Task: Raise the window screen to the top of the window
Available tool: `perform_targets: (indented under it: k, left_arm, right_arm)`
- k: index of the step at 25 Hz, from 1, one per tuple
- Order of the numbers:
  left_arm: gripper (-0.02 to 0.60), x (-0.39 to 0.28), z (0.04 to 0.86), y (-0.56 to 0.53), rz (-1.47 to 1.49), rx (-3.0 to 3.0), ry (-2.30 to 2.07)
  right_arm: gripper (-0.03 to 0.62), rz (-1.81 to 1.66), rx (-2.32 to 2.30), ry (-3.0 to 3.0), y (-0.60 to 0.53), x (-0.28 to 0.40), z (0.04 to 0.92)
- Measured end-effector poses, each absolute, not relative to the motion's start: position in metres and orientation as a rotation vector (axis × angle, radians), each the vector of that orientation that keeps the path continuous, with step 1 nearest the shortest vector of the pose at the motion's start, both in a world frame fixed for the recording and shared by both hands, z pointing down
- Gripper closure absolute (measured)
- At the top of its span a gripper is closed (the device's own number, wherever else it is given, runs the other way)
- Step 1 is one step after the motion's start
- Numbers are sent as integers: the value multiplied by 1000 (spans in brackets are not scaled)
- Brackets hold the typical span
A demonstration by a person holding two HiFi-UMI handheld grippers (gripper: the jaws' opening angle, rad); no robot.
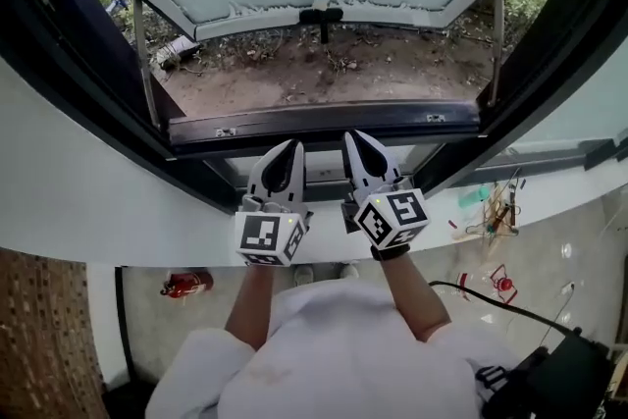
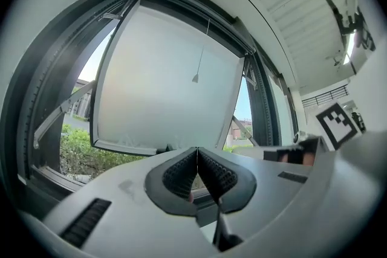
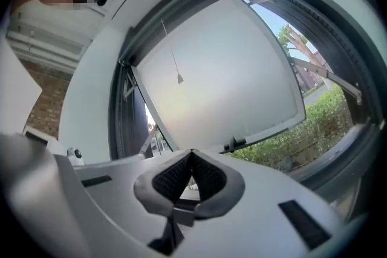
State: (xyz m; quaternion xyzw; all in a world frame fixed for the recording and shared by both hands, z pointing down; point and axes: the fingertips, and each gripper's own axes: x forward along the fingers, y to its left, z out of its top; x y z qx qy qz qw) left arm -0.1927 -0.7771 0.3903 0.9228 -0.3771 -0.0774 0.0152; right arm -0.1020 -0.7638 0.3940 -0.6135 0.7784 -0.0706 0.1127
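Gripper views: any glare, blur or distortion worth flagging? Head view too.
Left gripper view: heavy fisheye, black corners, pane washed out to near white, frame bowed. Right gripper view: same fisheye and dark corners, warm glare patch on the pane, bushes sharp. Head view: even daylight, sill bent into an arc, no clear motion blur.

No legible words or numbers; only coded square markers on left cube [image 1: 265, 237] and right cube [image 1: 394, 217].
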Motion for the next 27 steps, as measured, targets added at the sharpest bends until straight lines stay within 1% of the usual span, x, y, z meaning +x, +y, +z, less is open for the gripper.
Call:
perform_targets:
  k: [3, 8, 27]
  left_arm:
    - [578, -192, 396, -780, -232, 2830, -1185]
    - [578, -187, 407, -777, -195, 2829, -1179]
    - [578, -187, 412, -773, -171, 2852, -1161]
  right_arm:
    - [592, -152, -1899, 2343, -760, -105, 414]
    - [592, 5, -1982, 2377, -753, -104, 413]
    - [592, 63, -2007, 2384, -749, -99, 409]
